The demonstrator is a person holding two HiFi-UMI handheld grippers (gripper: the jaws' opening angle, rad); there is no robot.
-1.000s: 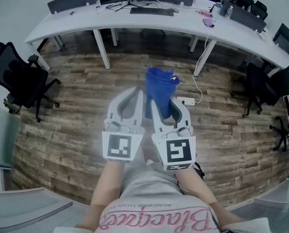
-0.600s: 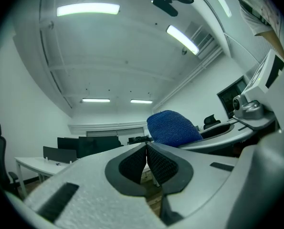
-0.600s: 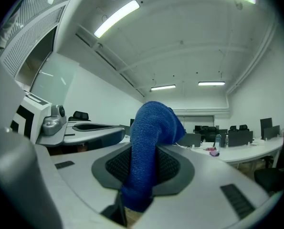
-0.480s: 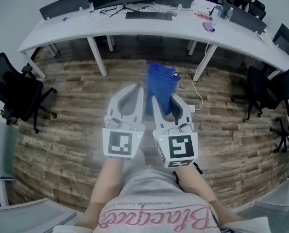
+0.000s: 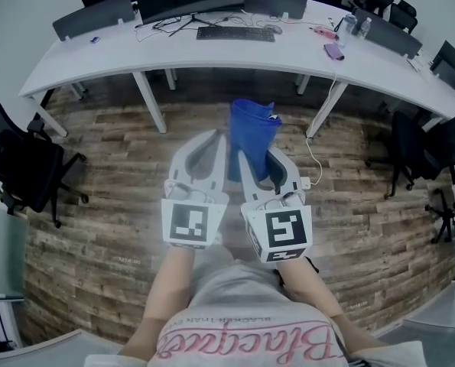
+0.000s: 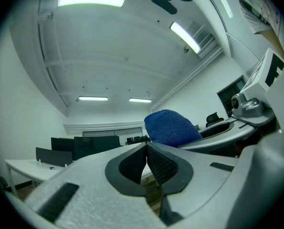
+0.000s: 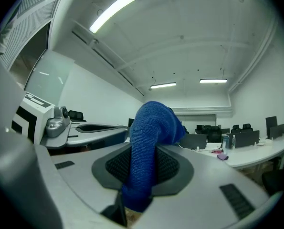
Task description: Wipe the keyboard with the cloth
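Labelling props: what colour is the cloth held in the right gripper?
Solid blue. The cloth shows best in the right gripper view, pinched between its jaws.

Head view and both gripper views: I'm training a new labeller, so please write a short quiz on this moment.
1. True or false: the left gripper holds the blue cloth.
2. Where does the keyboard lie? A: on the white desk, far ahead of both grippers. B: on the wooden floor. C: between the left gripper's jaws.
3. Fill in: the right gripper is shut on the ____.

Key: 1 false, since its jaws are closed on nothing. 2 A. 3 blue cloth.
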